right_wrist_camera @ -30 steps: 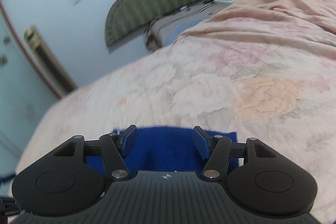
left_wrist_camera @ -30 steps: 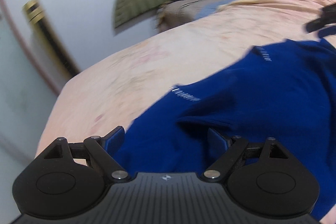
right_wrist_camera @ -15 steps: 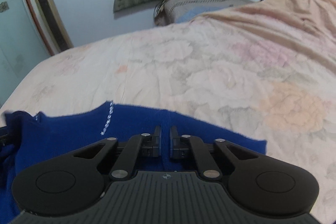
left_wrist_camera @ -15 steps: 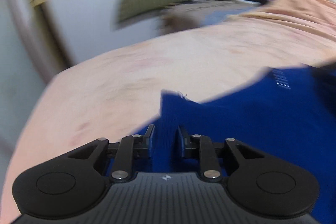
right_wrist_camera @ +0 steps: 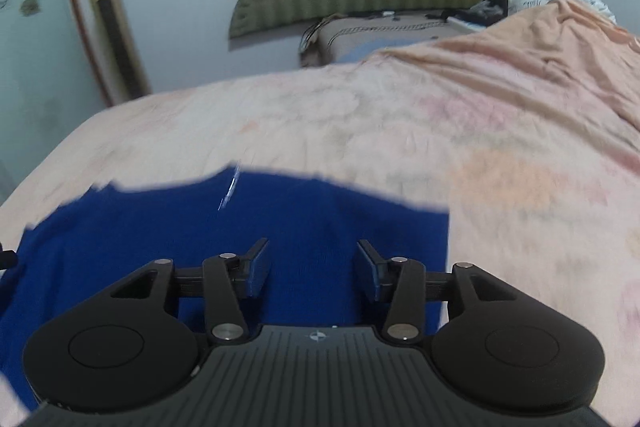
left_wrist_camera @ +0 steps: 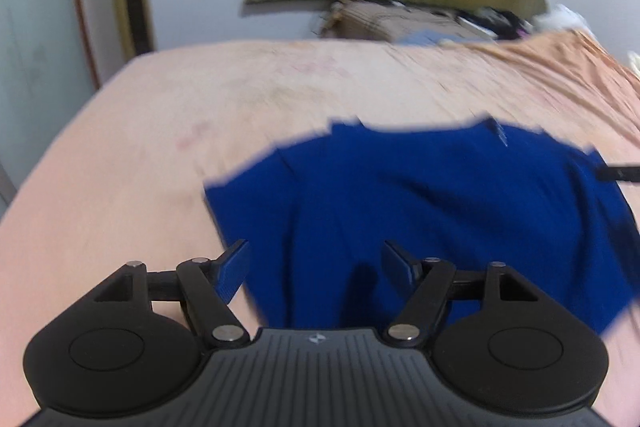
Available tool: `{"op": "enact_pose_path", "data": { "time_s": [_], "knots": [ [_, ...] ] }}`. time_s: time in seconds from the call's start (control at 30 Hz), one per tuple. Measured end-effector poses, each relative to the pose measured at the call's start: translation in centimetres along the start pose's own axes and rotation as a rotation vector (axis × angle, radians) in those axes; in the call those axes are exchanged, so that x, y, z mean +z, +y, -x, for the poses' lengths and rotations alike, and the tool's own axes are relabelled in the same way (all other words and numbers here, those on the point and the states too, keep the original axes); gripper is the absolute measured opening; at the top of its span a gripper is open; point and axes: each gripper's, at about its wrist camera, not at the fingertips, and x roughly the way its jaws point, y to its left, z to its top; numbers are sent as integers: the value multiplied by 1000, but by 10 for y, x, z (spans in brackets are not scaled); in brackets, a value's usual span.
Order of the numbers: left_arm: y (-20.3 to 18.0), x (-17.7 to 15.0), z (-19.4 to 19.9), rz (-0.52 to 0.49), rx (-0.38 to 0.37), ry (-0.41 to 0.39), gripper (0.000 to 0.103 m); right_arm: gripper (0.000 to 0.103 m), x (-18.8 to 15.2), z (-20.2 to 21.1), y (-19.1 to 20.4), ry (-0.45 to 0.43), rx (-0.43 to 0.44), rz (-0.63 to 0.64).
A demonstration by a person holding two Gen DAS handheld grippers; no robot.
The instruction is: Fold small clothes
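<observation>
The blue cloth (left_wrist_camera: 420, 211) lies flat on the bed (left_wrist_camera: 160, 131), low in both frames, and the left claw (left_wrist_camera: 316, 269) and right claw (right_wrist_camera: 312, 267) both hang over it spread wide, pinching nothing. To fold it well, I think each claw should pinch a near edge and lift evenly. The left view shows a dark crease at lower middle; the right view shows the cloth's straight edge at right.

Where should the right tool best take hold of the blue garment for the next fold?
Probably at the right corner of the blue garment, coming from the bed's bare side. That edge lies flat and straight on the bedsheet, and the open right tool already hovers near it.
</observation>
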Motion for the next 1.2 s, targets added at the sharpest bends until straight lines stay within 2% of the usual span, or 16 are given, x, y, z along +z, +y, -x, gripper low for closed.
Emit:
{"op": "enact_pose_path", "data": {
  "time_s": [0.2,0.23,0.27,0.37,0.4,0.43,0.47,0.5,0.57,0.67,0.8,0.87,0.9,0.97,1.07,1.2],
  "knots": [
    [-6,-38,17,26,-15,23,68,52,-38,32,-6,61,26,-44],
    [-6,-43,19,37,-24,24,62,53,-43,37,-5,74,20,-34],
    [-5,-46,20,48,-37,29,51,53,-48,40,-3,87,17,-25],
    [-6,-52,24,69,-53,27,32,53,-62,49,-1,108,16,-13],
    [-5,-53,25,74,-57,29,25,41,-66,50,0,113,15,-15],
    [-4,-53,25,91,-66,32,21,34,-68,50,1,115,9,-18],
    [-2,-52,25,115,-78,35,12,16,-69,51,3,112,-4,-10],
    [0,-52,26,141,-90,39,8,8,-70,53,6,105,-10,-2],
    [5,-51,32,165,-72,34,5,7,-68,61,11,73,-28,22],
    [11,-55,47,147,-33,25,5,6,-67,71,16,39,-120,115],
    [11,-68,48,71,89,62,4,8,-71,65,10,90,-126,116],
    [14,-70,51,90,90,67,5,20,-70,66,14,67,-180,117],
    [15,-69,54,109,90,64,5,31,-68,70,17,38,-204,113],
    [11,-64,62,120,112,35,5,41,-63,79,25,-23,-212,122],
    [-3,-53,63,96,118,2,6,47,-59,83,47,-52,-118,162],
    [-27,-42,48,108,68,17,12,49,-67,69,70,5,-23,198]
  ]
}}
